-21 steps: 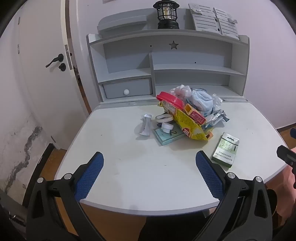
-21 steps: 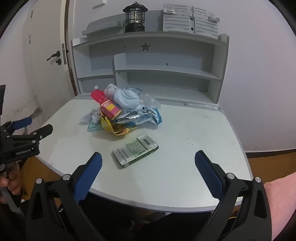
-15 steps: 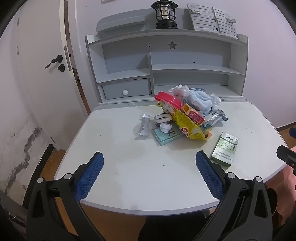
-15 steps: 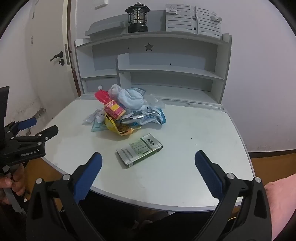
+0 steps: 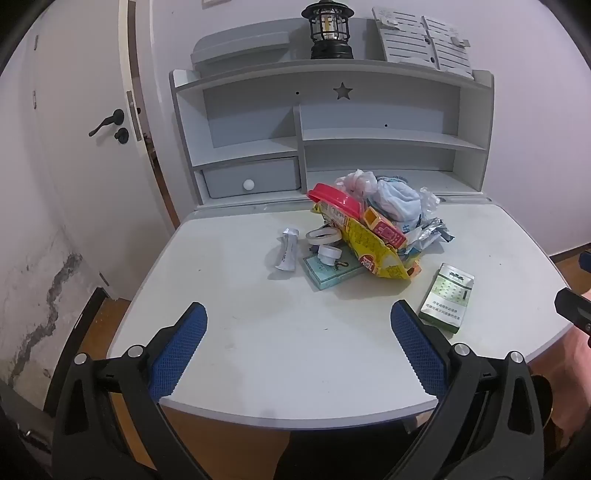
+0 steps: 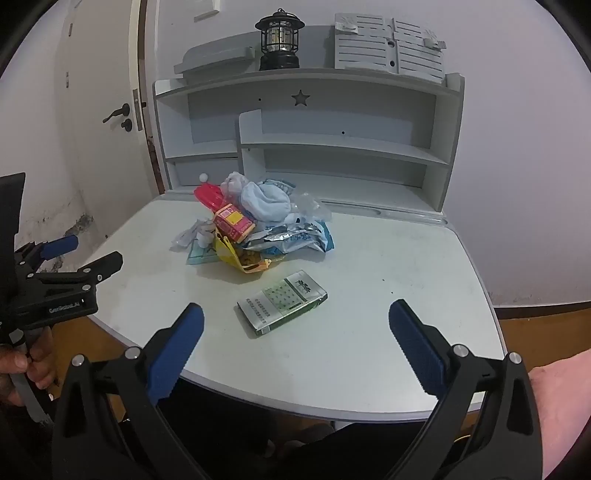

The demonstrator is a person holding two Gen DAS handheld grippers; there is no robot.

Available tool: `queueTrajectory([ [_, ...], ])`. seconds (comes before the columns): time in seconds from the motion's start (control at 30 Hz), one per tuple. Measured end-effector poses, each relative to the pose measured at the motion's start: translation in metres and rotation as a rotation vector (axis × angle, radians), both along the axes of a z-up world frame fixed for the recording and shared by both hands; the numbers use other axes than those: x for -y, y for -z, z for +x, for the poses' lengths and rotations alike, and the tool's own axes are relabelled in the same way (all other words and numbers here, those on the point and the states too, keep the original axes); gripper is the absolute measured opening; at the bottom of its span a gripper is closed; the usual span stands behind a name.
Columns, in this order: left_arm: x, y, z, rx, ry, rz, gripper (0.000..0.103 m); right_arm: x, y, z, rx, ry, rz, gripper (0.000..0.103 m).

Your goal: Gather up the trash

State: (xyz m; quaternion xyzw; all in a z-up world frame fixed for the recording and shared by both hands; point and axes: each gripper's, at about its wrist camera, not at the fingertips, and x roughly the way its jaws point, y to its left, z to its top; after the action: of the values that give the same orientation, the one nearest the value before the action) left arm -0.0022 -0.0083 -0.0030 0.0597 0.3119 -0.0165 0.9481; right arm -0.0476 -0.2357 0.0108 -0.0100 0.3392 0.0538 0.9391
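- Two claws in frame, both pitched down over the near edge of the white table (image 5: pixel 258 350).
- Left claw (image 5: pixel 298 328): jaws spread fully wide, nothing between the blue pads (image 5: pixel 177 350), hovering above bare tabletop.
- Far left on the table: crumpled white tube (image 5: pixel 287 249), lying flat, just beside a tape roll (image 5: pixel 324 235).
- Trash pile (image 5: pixel 373 229) mid-table, toward the shelf unit (image 5: pixel 332 122): red lid (image 5: pixel 334 198) on top at the left, yellow snack bag (image 5: pixel 373 254) leaning down the front, pink-and-yellow carton (image 5: pixel 386 230) on it, pale blue cloth (image 5: pixel 397 199) and foil wrappers behind.
- Teal flat box (image 5: pixel 330 275) sticks out under the pile's front-left edge.
- Green cigarette pack (image 5: pixel 446 297) lies flat, apart from the pile, toward the near right edge.
- Right claw (image 6: pixel 295 330): jaws also at full spread, empty, the cigarette pack (image 6: pixel 282 301) lying on the table beyond the gap, not touching either pad.
- Black lantern (image 5: pixel 328 31) on top of the shelf unit.
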Motion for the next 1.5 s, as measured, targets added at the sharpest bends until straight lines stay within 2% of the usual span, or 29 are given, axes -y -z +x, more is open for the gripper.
queueTrajectory([
  [1.5,0.002,0.0004,-0.0014,-0.008,0.021,0.003,0.097,0.003,-0.0049,-0.0023,0.0,0.001,0.001,0.097],
])
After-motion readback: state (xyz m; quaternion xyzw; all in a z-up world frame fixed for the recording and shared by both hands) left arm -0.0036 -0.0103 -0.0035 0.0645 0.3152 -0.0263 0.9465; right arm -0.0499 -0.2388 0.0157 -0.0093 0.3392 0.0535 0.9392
